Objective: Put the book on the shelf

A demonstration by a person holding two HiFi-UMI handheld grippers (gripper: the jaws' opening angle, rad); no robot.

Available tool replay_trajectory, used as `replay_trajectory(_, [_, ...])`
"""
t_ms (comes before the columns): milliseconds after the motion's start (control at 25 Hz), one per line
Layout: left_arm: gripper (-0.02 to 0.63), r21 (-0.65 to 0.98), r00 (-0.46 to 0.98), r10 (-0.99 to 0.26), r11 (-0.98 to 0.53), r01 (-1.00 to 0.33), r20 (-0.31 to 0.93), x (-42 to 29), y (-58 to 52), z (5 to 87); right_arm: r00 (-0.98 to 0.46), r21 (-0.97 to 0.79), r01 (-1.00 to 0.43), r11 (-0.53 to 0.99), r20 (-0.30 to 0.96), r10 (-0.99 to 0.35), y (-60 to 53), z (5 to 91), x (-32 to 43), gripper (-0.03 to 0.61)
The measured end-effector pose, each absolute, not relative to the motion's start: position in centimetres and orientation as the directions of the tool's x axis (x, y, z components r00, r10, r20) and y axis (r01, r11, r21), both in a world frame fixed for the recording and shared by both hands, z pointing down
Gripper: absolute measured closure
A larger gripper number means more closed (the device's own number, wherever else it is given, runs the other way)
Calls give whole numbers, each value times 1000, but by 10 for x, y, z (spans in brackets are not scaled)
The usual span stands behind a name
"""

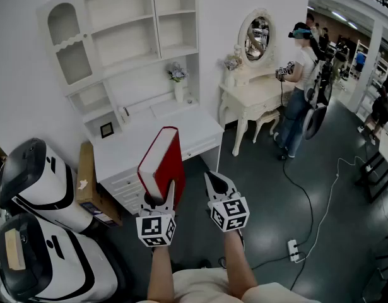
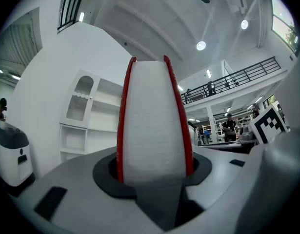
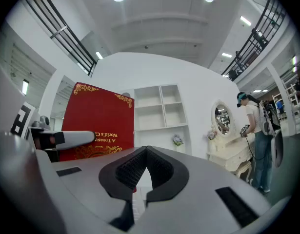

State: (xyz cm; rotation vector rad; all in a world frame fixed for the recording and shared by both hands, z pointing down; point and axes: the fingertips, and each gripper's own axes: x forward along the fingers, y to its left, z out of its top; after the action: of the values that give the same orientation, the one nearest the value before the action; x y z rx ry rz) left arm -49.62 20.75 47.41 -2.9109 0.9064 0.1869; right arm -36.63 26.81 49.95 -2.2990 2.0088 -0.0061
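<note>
A thick red book (image 1: 162,163) with white page edges stands upright in my left gripper (image 1: 157,202), which is shut on its lower end. In the left gripper view the page block (image 2: 153,121) rises from between the jaws, red covers on both sides. My right gripper (image 1: 217,183) is just right of the book, its jaws closed together and empty. In the right gripper view the red cover (image 3: 97,118) with gold ornament shows at left. The white shelf unit (image 1: 127,30) with several open compartments stands on a white desk (image 1: 146,145) ahead.
Two white and black machines (image 1: 36,232) stand at left, with a cardboard box (image 1: 88,182) beside the desk. A vanity table with oval mirror (image 1: 257,87) is at right, where a person (image 1: 299,87) stands holding grippers. A cable and power strip (image 1: 293,250) lie on the dark floor.
</note>
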Motion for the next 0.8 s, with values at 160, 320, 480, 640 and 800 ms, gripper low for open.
replay_trajectory(160, [390,-49,816,-560,-819,-571,-140,-493,208,474,132,-74,-989,-127,-70,-989,271,492,-363,554])
replay_trajectory(320, [390,-56,814,-563,-816,-575,-146,-490,208,470,129,-80,-989,-122,-85,-988,272,487,-358,554])
replay_trajectory(480, [390,-67,812,-564,-814,-578,-149,-487,209,465,150,-77,-987,-143,-96,-984,275,482,-350,554])
replay_trajectory(640, [390,-73,810,-567,-811,-581,-151,-486,214,460,153,-88,-986,-145,-101,-983,282,480,-343,554])
replay_trajectory(800, [390,-67,800,-580,-802,-594,-155,-482,208,457,153,-123,-982,-141,-92,-984,283,489,-331,554])
